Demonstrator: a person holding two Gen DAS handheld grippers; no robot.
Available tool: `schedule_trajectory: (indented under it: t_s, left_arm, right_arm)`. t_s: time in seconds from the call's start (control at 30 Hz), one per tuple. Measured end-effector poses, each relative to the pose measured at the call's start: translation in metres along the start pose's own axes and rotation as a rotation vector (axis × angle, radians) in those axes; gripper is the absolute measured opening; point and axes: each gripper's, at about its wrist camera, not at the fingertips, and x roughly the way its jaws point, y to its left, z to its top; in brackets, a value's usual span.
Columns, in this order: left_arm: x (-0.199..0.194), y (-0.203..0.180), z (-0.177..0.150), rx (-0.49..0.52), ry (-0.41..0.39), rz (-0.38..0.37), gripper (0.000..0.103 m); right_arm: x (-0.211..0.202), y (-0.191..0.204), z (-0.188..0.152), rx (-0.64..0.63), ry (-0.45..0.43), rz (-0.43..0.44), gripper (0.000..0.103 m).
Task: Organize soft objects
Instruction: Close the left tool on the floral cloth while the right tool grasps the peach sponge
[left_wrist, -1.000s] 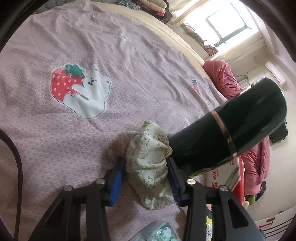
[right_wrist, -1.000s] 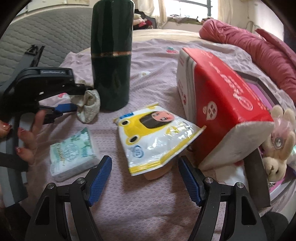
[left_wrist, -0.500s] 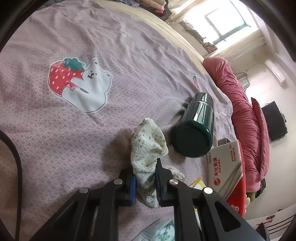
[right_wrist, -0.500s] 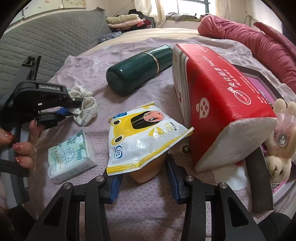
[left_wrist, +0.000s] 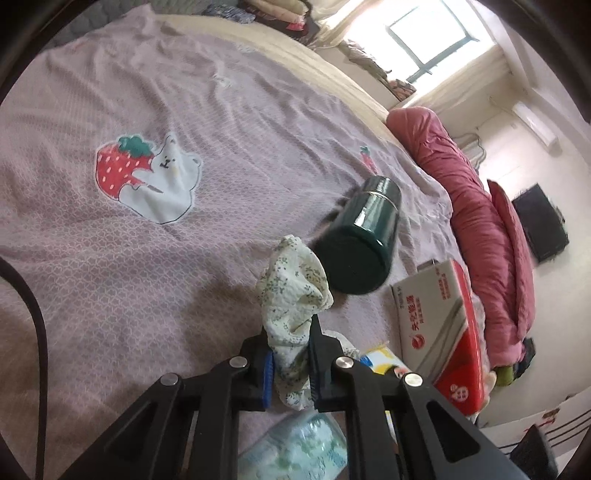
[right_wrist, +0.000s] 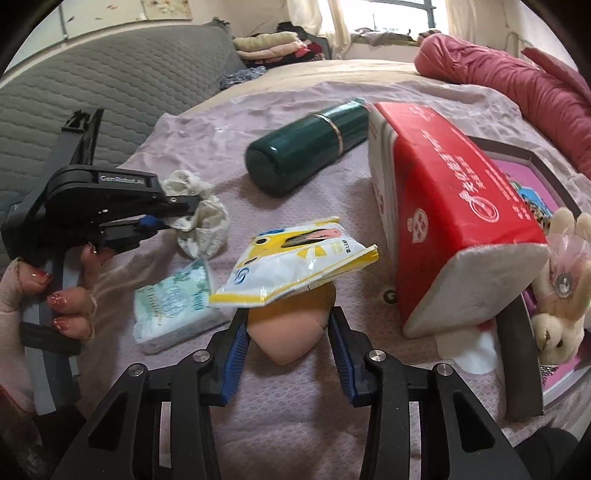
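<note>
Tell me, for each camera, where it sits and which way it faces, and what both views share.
Left wrist: sits on the left tool, facing down over the bed; its fingers clamp the floral cloth.
Right wrist: sits on the right tool, facing down at the peach sponge; a hand holds the left tool there.
Shared: floral cloth, green flask, red box.

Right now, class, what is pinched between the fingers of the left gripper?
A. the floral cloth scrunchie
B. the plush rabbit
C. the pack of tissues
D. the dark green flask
A: the left gripper has its jaws shut on the floral cloth scrunchie, while the dark green flask lies on its side on the bedspread beyond it.
</note>
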Motion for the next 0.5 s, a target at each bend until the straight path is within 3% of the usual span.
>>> schedule_trajectory:
  t_s: [0.2,0.5]
  left_arm:
    - [-0.022,-0.018,-0.013,0.074,-0.028,0.027,0.015]
    - [-0.052,-0.027,-0.030,0.094,-0.067,0.058,0.015]
  right_arm:
    - [-0.013,0.010,0.000,-0.037,-0.019,0.049,0.043]
    - [-0.038,0.014,-0.001,-0.050,-0.060,0.089,0.043]
